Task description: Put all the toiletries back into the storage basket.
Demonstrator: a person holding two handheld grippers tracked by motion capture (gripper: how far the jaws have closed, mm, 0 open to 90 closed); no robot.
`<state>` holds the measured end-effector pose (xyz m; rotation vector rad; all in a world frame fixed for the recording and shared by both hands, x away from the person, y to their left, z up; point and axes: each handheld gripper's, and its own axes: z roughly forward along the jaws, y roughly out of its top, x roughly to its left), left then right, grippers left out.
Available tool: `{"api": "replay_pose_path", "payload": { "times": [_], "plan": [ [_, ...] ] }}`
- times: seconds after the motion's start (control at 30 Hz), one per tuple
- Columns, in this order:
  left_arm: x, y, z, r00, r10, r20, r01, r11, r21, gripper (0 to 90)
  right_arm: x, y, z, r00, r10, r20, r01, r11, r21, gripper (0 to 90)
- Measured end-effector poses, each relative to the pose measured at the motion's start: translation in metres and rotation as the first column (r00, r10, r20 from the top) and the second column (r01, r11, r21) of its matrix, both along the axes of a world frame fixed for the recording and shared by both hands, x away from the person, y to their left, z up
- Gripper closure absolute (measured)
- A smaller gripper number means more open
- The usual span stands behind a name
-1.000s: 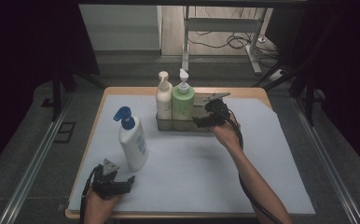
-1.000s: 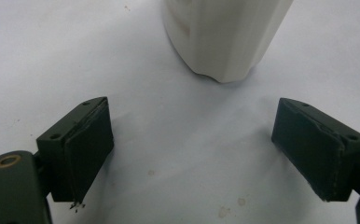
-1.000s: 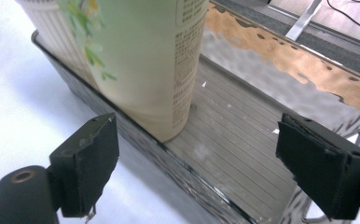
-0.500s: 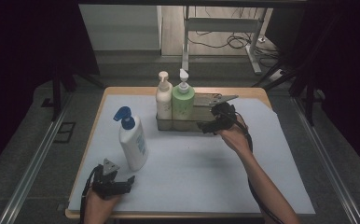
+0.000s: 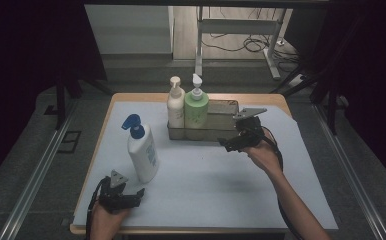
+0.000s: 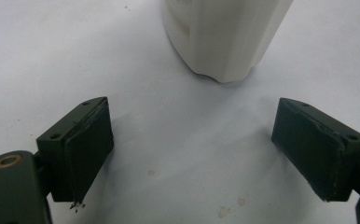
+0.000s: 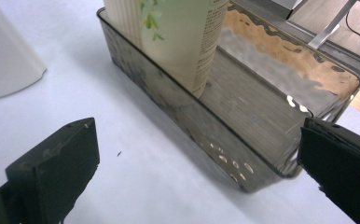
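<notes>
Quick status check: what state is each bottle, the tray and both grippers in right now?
Green pump bottle: upright, in the tray.
Cream pump bottle: upright in the tray, beside the green one.
White bottle with blue pump: upright on the table cover, outside the tray.
Tray: right part unfilled.
Right gripper: open, holding nothing.
Left gripper: open, holding nothing, short of the white bottle.

High view overhead; claw views close, sharing tray (image 5: 228, 107).
</notes>
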<state>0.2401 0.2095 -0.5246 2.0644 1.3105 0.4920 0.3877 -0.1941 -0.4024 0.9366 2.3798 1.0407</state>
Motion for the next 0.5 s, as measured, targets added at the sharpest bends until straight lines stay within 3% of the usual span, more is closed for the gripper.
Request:
{"api": "replay_pose_path", "payload": {
  "times": [0.5],
  "plan": [
    [0.0,0.0,0.0,1.0,0.0,0.001,0.0,1.0,0.001,12.2,-0.033,-0.029,0.002,0.9998,-0.002,0.019,0.001,1.0,0.009,0.0]
  ]
}}
